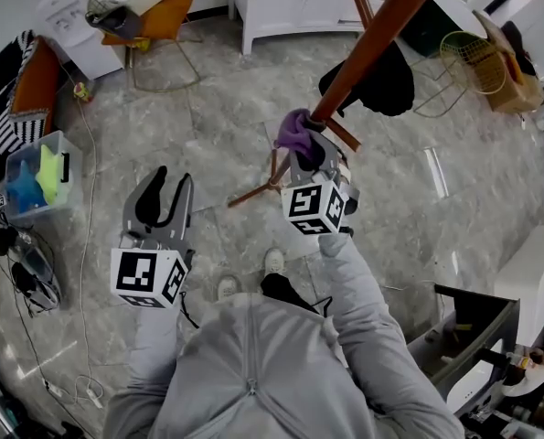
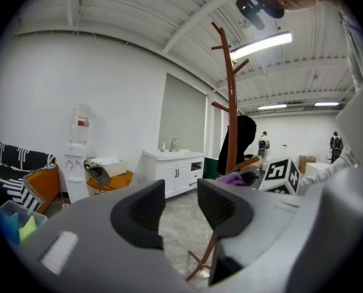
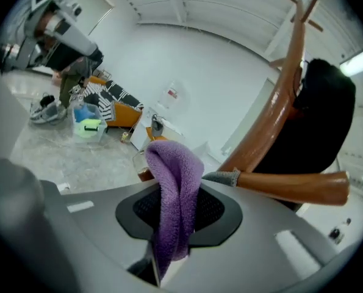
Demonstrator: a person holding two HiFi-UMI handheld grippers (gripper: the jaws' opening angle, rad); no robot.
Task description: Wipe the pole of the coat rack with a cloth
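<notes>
The grey marbled tile floor (image 1: 208, 126) carries a clear plastic storage bin (image 1: 36, 176), an orange wire-legged chair (image 1: 157, 16), a white cabinet (image 1: 290, 3), a yellowish wire basket (image 1: 473, 62), and the brown wooden coat rack's splayed feet (image 1: 253, 193).

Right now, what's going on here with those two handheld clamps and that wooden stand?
A person holds a gripper in each hand. The right gripper is shut on a purple cloth, held up against the brown pole of the coat rack, low down. The left gripper is open and empty, off to the side, away from the pole.
</notes>
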